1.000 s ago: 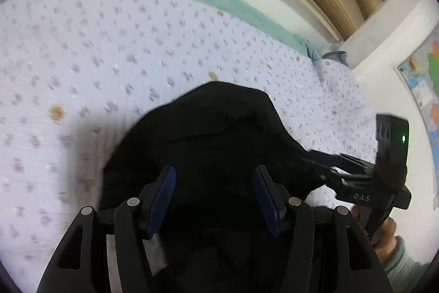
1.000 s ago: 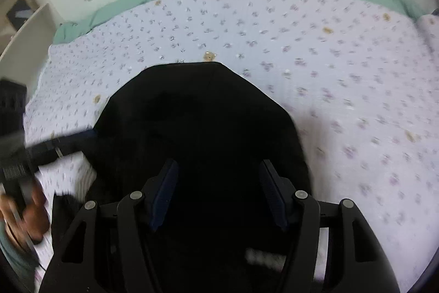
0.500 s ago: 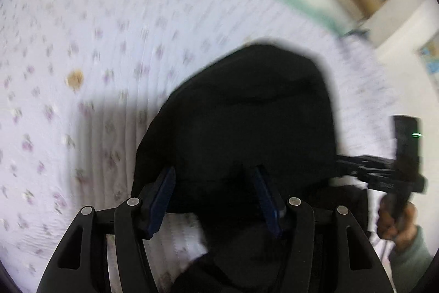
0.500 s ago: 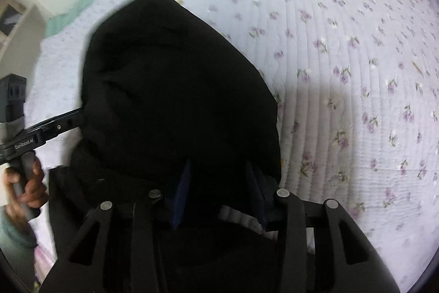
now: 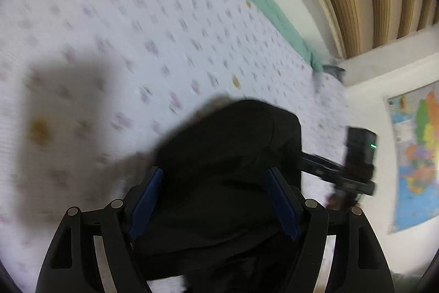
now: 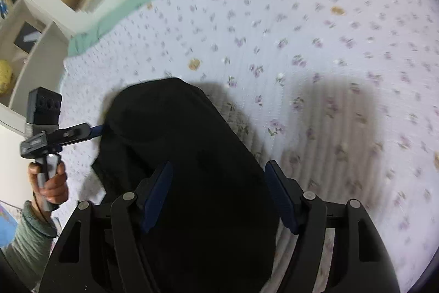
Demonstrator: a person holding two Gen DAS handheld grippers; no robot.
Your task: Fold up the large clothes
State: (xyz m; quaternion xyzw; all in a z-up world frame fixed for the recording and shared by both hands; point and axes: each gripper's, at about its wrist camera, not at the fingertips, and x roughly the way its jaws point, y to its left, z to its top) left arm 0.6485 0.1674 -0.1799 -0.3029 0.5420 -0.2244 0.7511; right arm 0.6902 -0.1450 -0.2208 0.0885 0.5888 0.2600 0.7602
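A black garment [image 5: 230, 155] is seen bunched over the floral bedspread [image 5: 123, 32] of the bed, draped across and between the fingers of both tools. In the left wrist view the left gripper [image 5: 214, 197] stands wide, blue pads [image 5: 146, 199] well apart, with dark cloth lying in the gap; no pinch is evident. In the right wrist view the right gripper [image 6: 219, 194] is likewise spread wide, fabric heaped between the pads [image 6: 157, 194]. Motion blur is noted on the bedspread in both views.

The fabric is judged soft, limp and fairly light, though bulky; no stiffness is seen, and folds collapse under their own weight. Slipping from a shallow pinch is considered likely. A hold is best taken at a hem or seam edge, one corner per gripper, so the cloth can be drawn taut and laid flat. Edges are hard to tell apart in the uniform black.
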